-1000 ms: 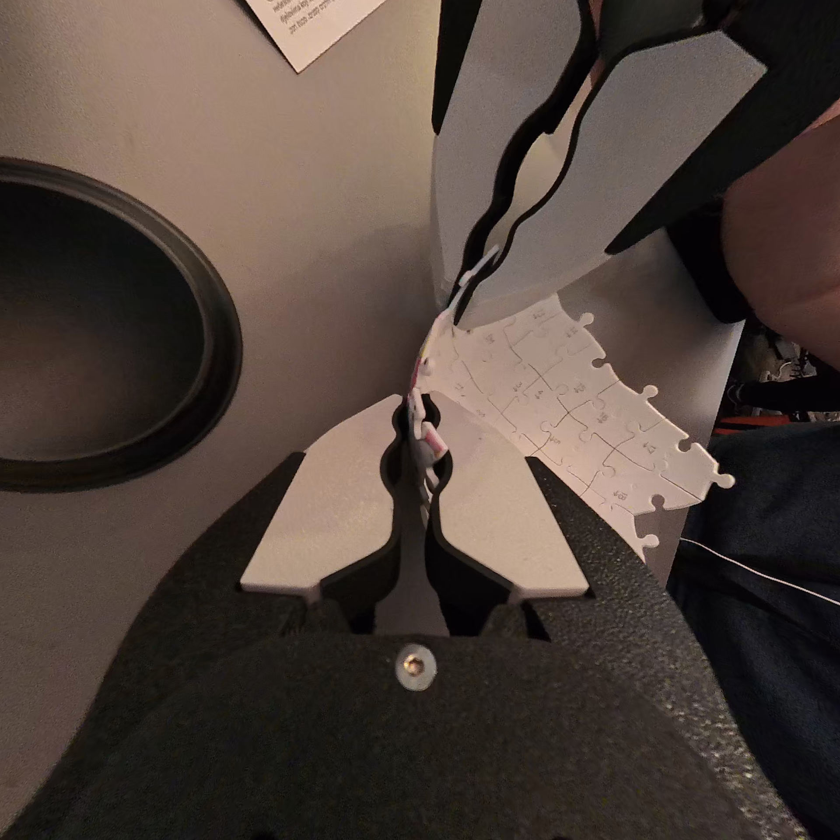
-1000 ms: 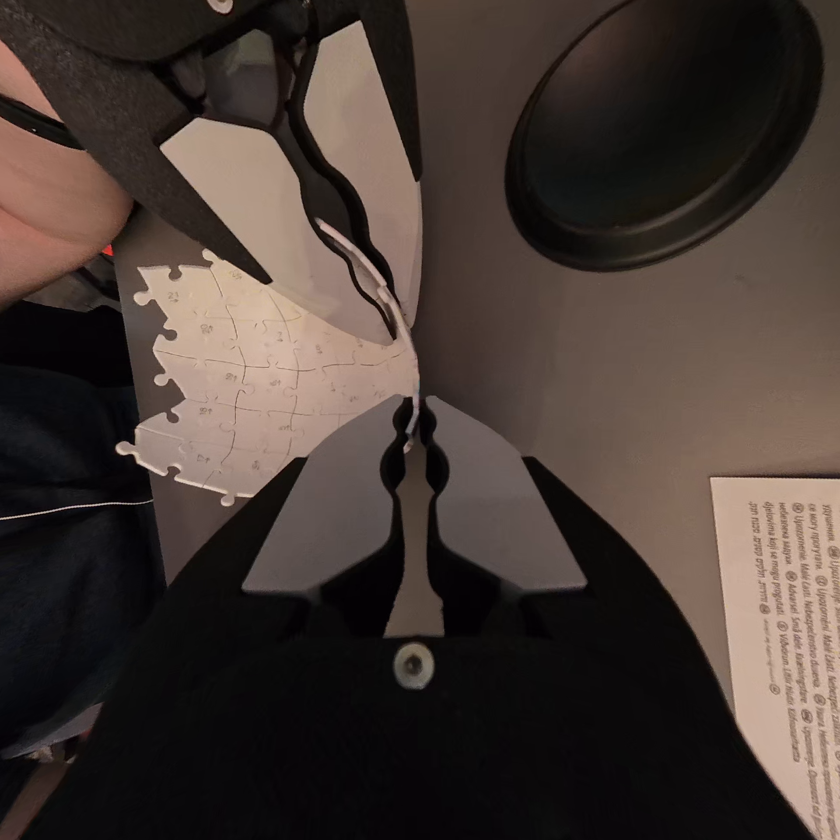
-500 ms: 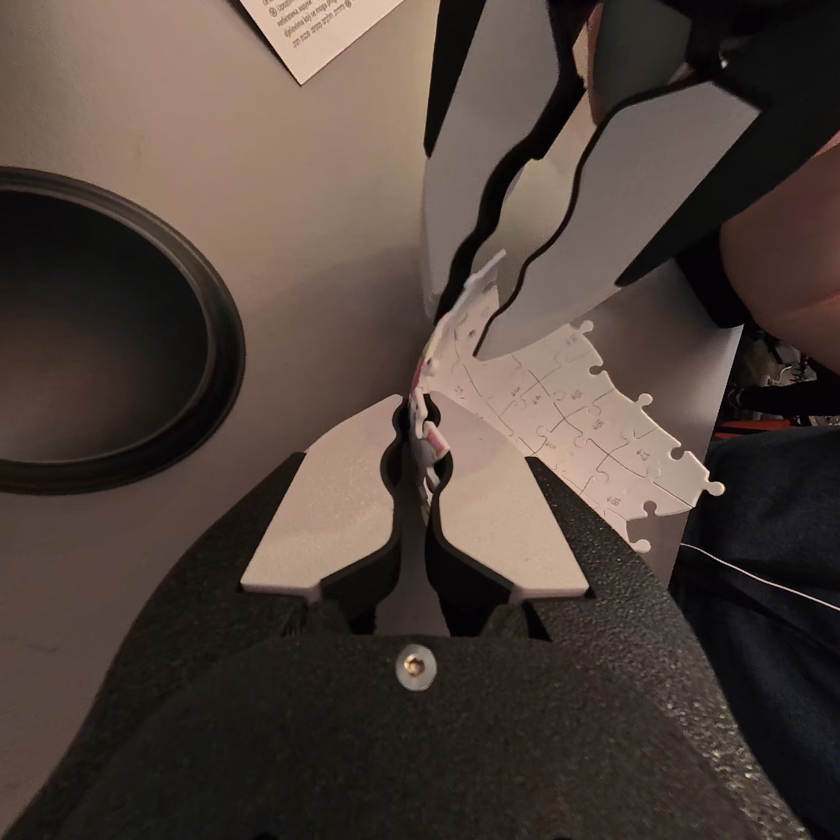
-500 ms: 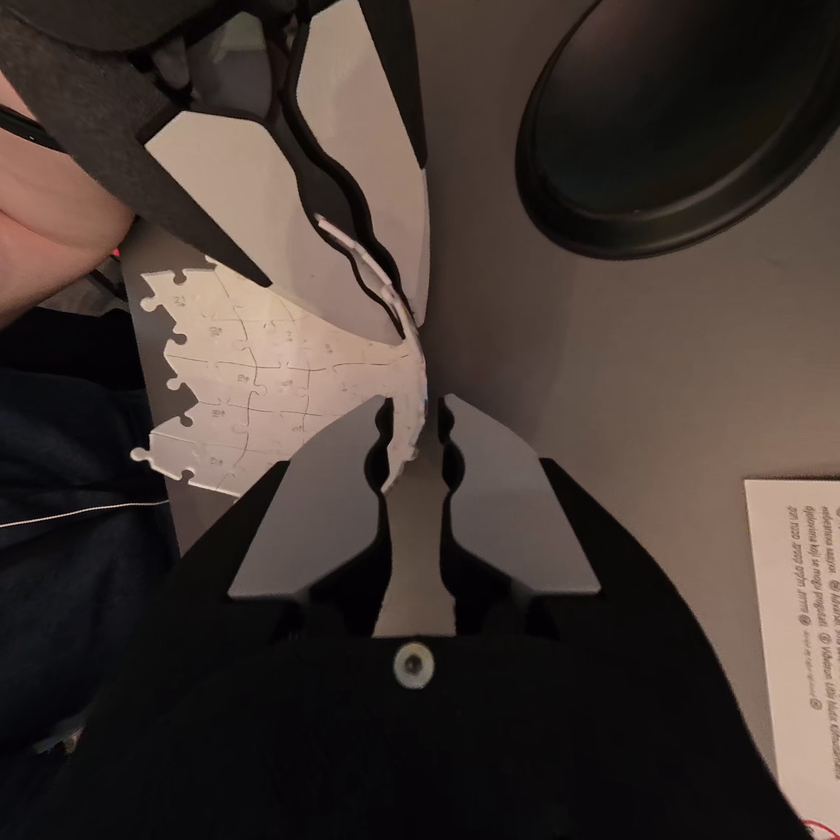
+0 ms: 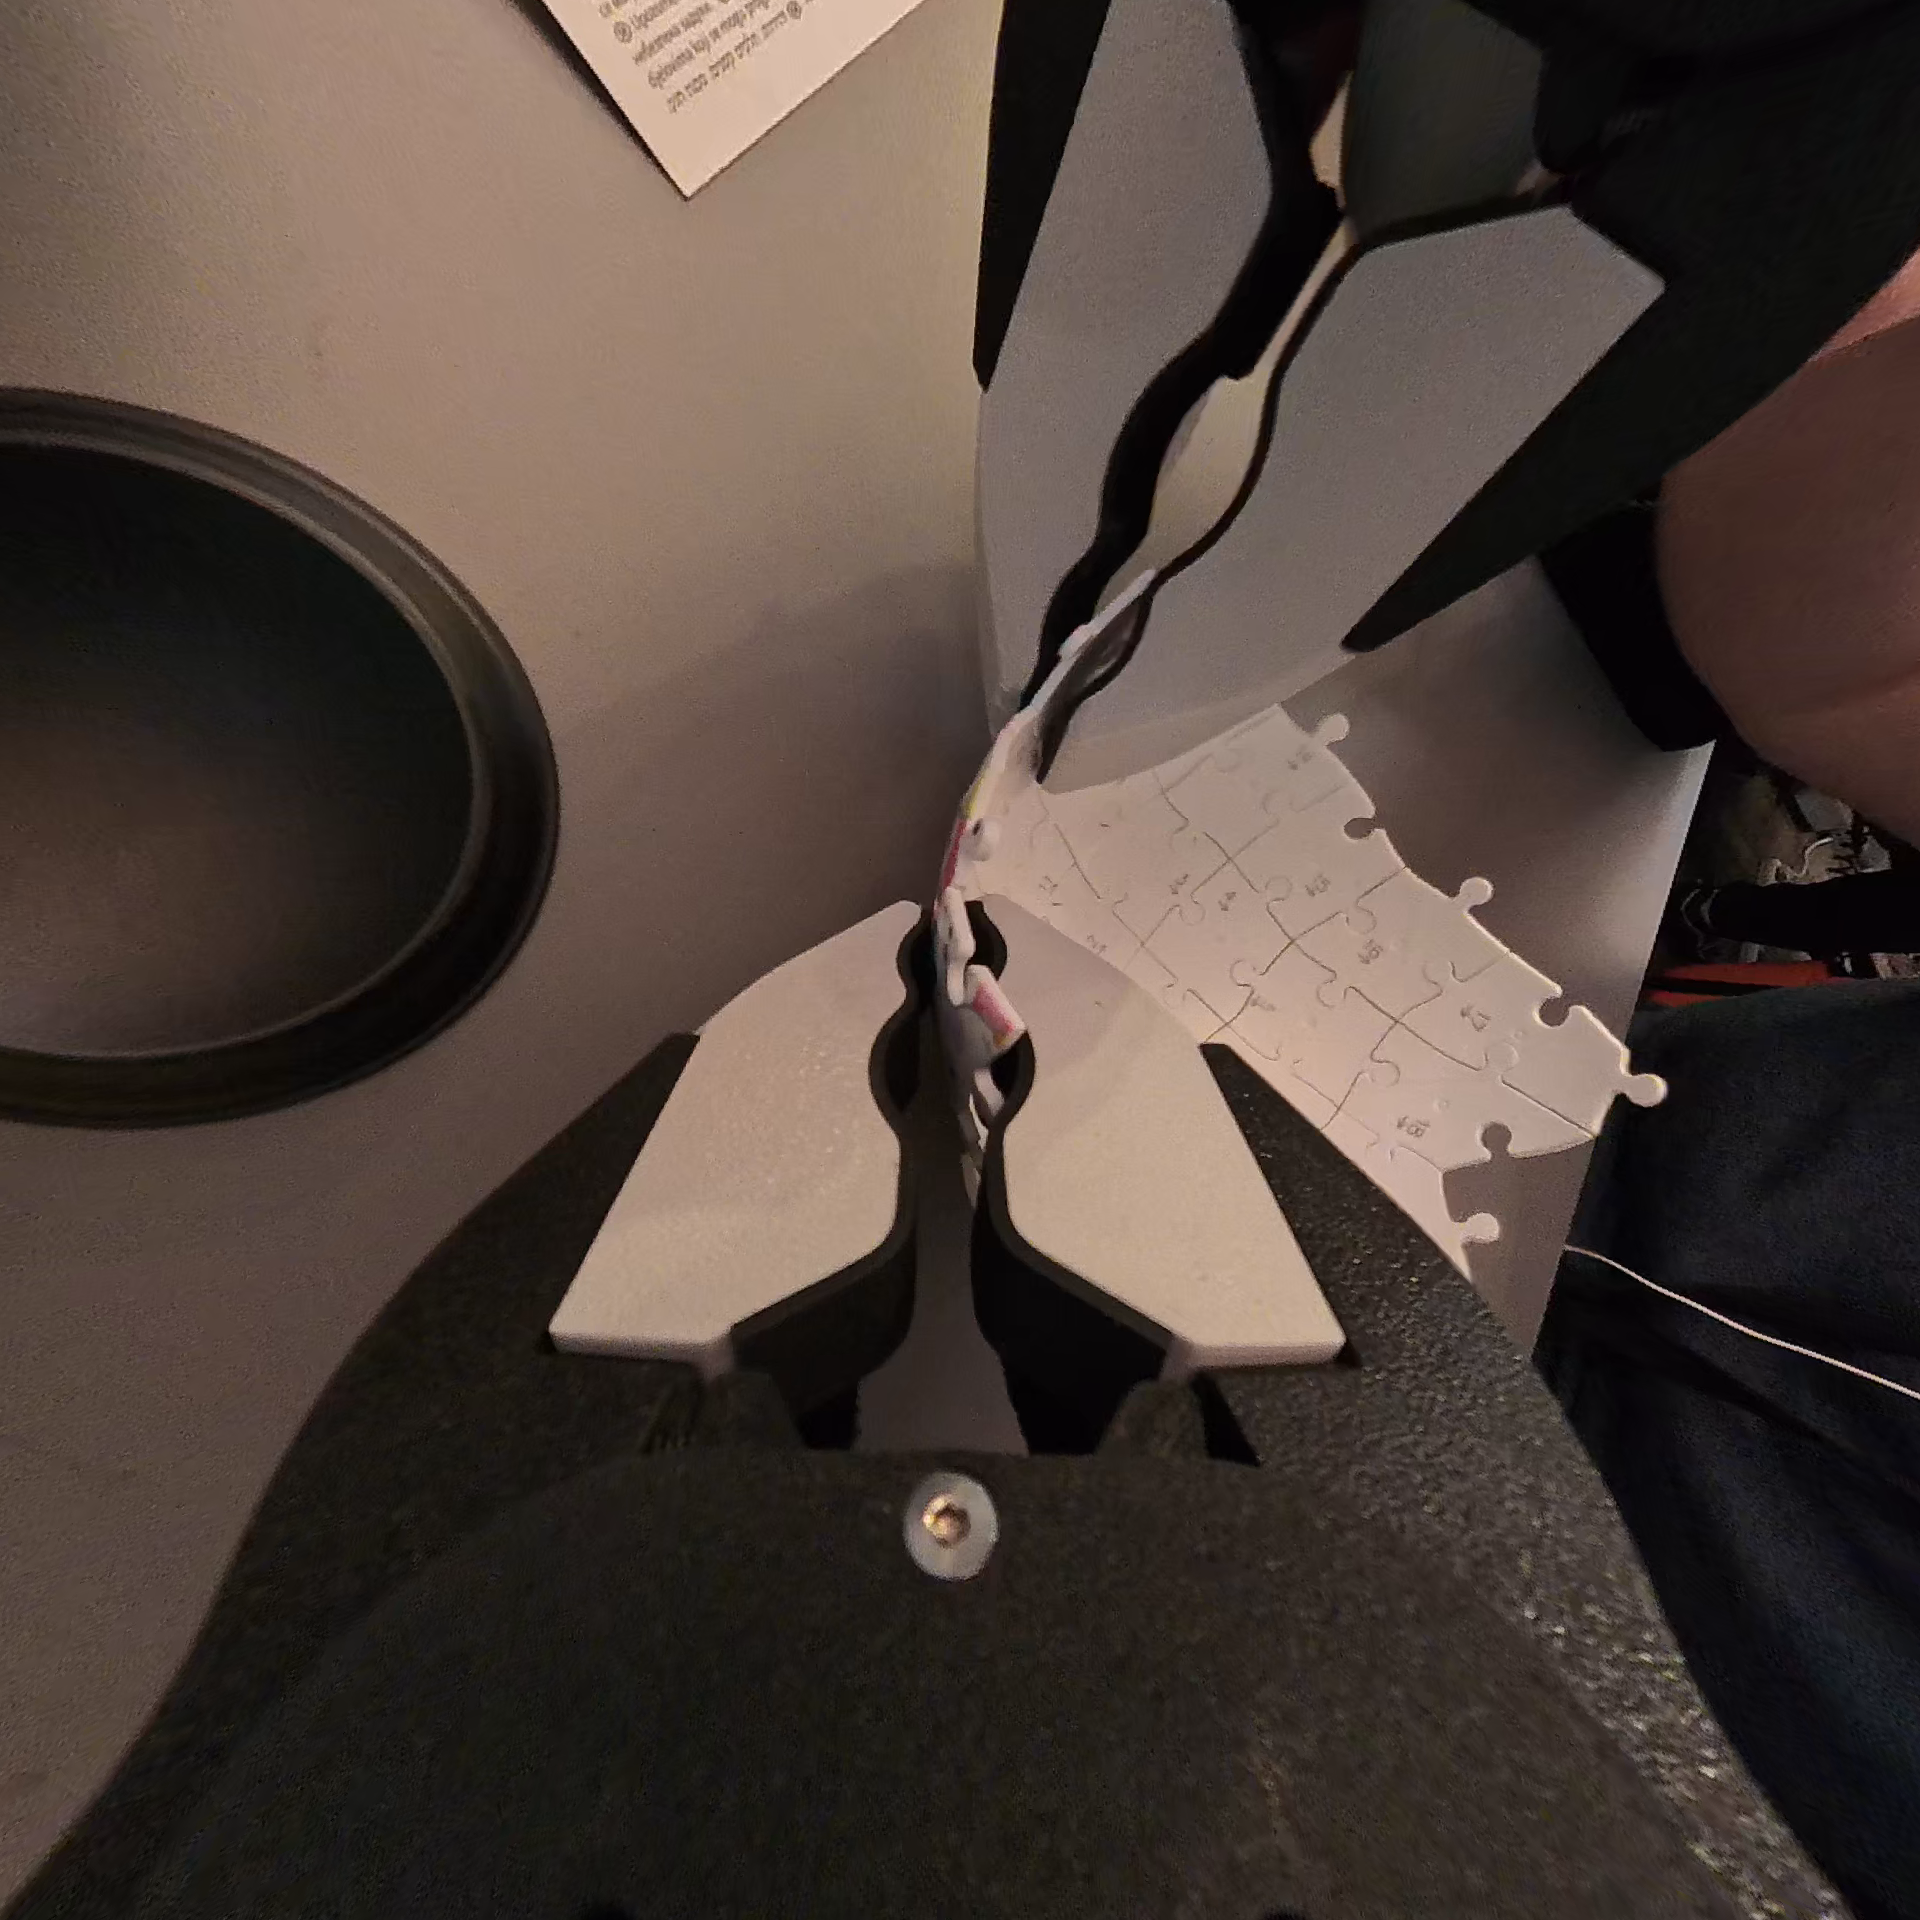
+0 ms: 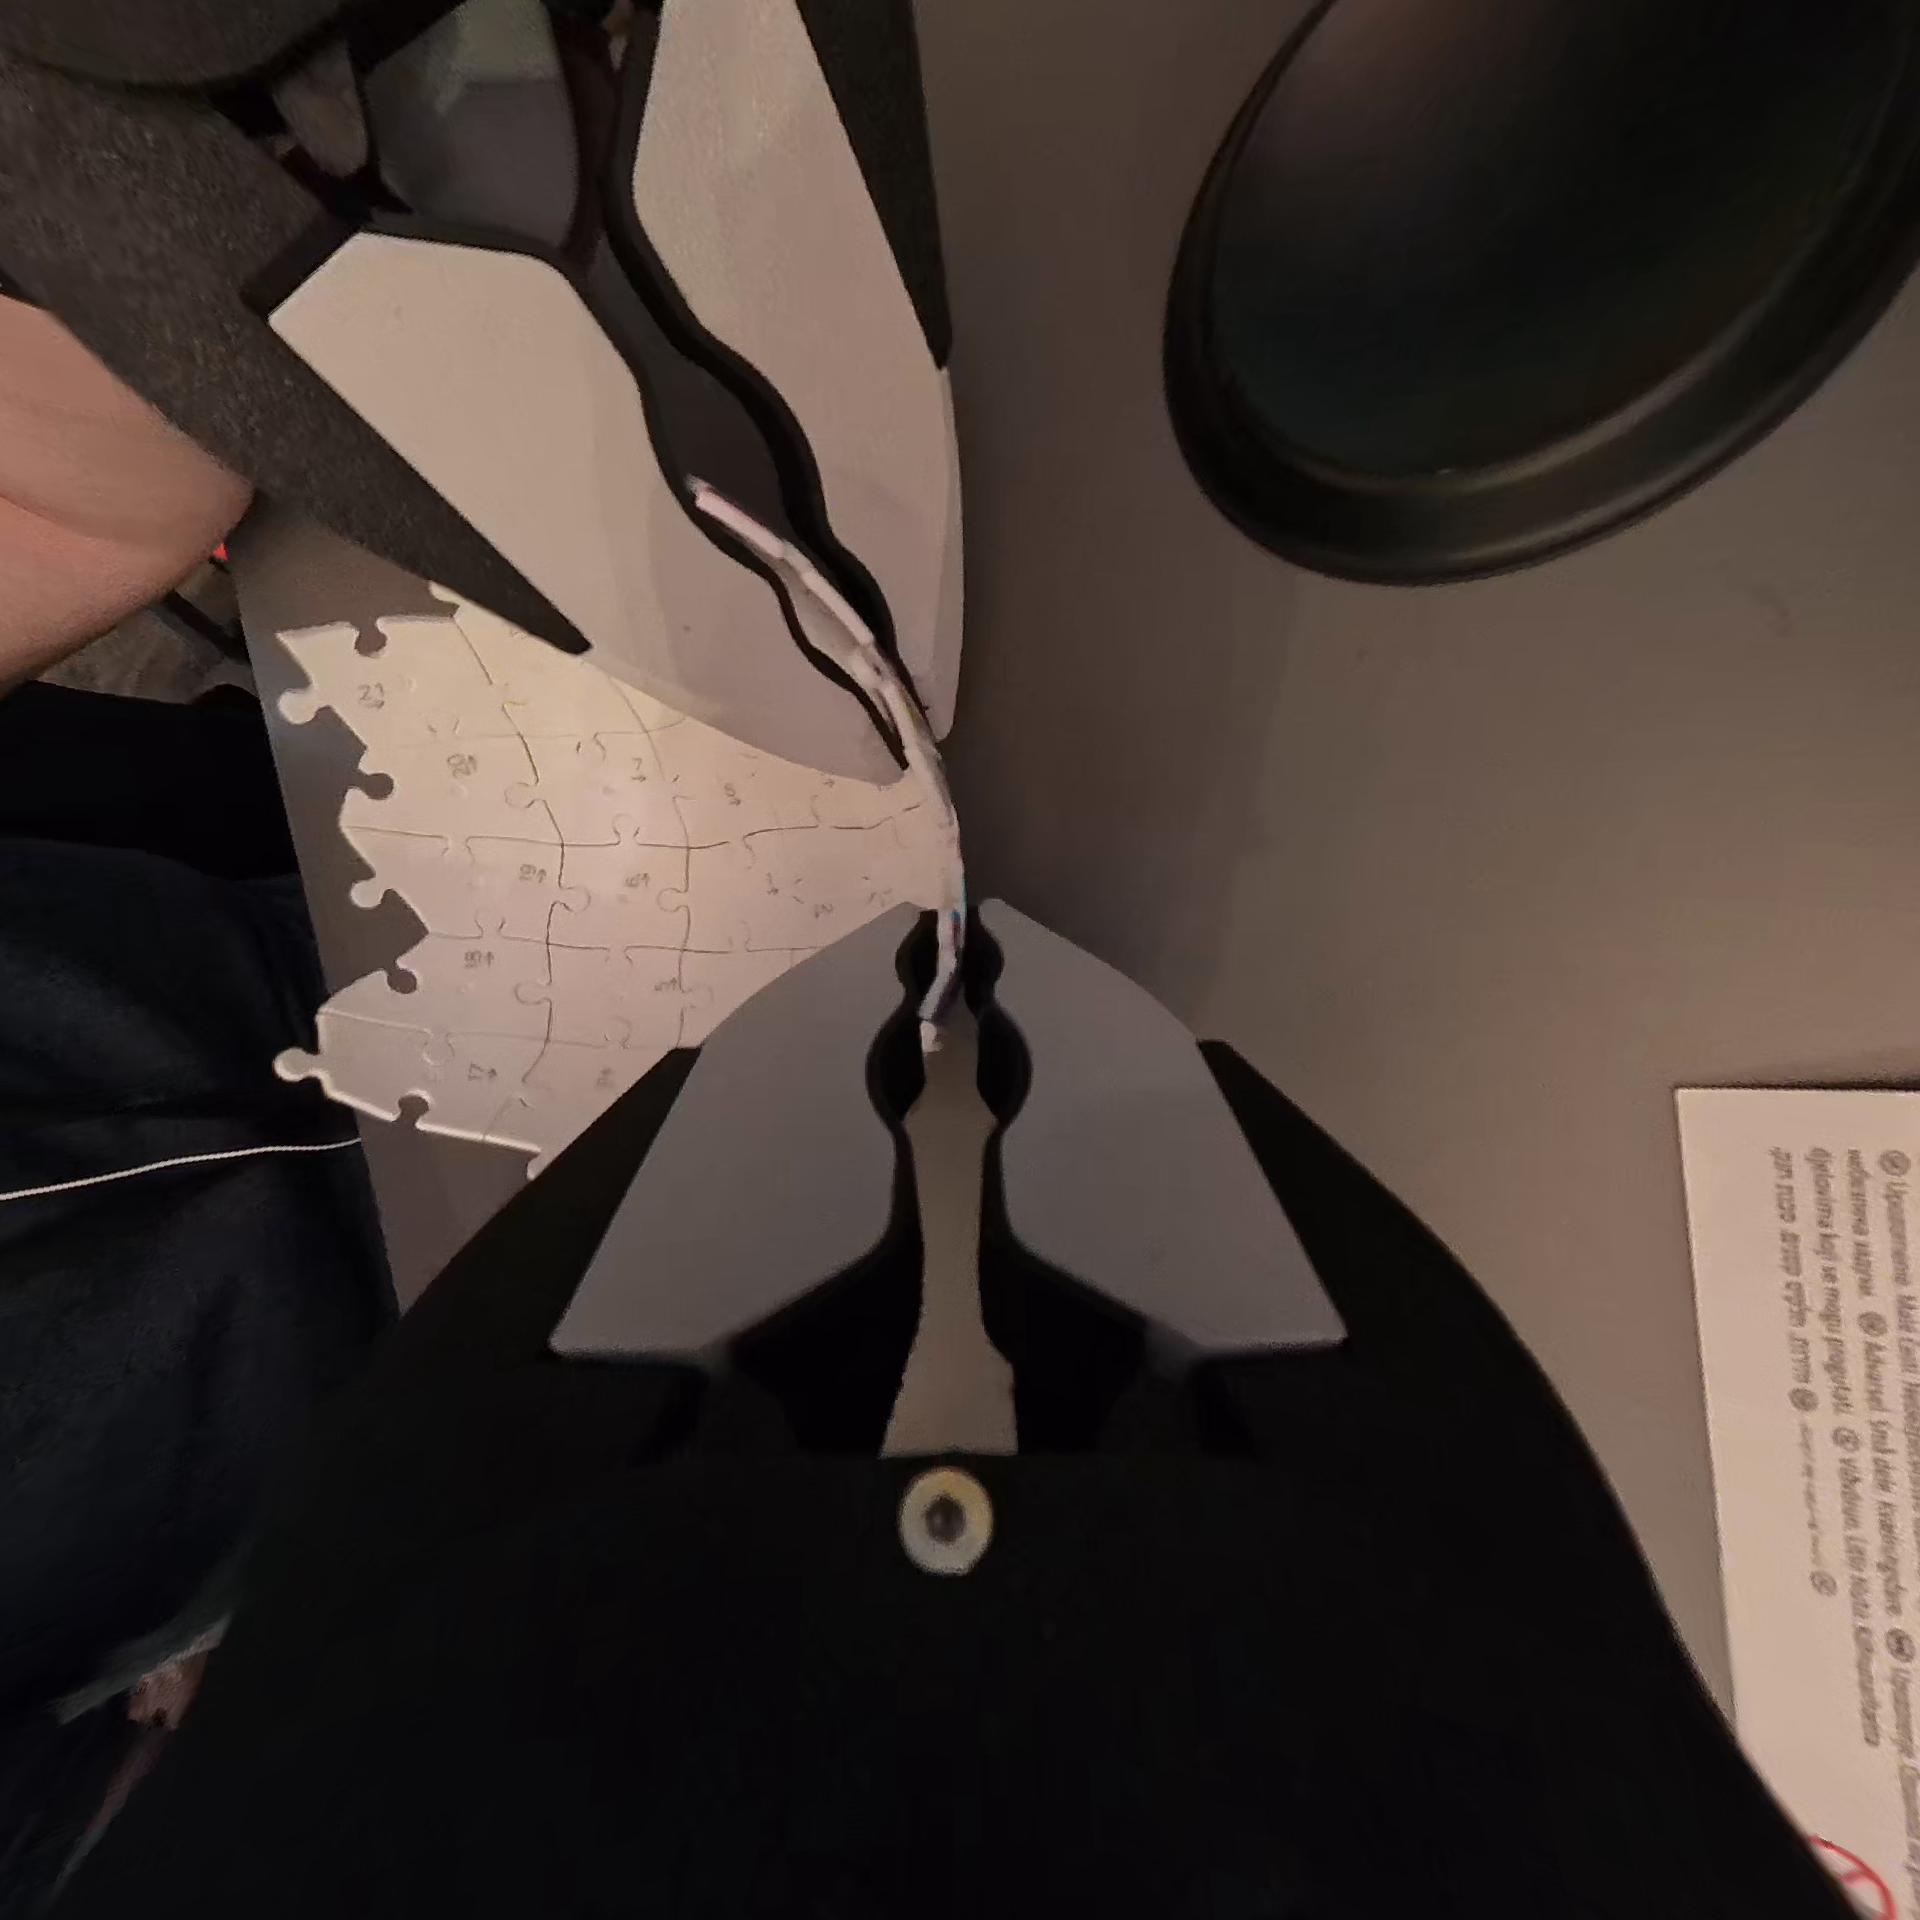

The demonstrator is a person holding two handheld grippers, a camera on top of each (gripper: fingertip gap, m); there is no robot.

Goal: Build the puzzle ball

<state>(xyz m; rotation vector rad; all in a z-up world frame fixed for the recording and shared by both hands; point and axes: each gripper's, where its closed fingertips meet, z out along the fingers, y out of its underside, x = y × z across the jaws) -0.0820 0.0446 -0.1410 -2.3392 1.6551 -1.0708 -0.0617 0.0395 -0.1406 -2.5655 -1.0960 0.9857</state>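
I hold a curved sheet of joined puzzle pieces up off the grey table, nearly edge-on between my two tools. Its white, numbered back fans out toward my lap and the table's near edge; the printed side faces away toward the dark round bowl. The gripped rim runs roughly straight ahead from my left gripper to my right gripper, and that is its long line.

My left jaws are closed on the near end of that rim, the pieces pinched deep in the wavy slot. In the right wrist view, the right gripper has its jaws closed on the other end of the rim, holding only at the tips. The two tools point at each other, almost tip to tip, with the sheet bowed between them.

A white printed leaflet lies flat on the table beyond the bowl. My forearm shows behind the right tool.
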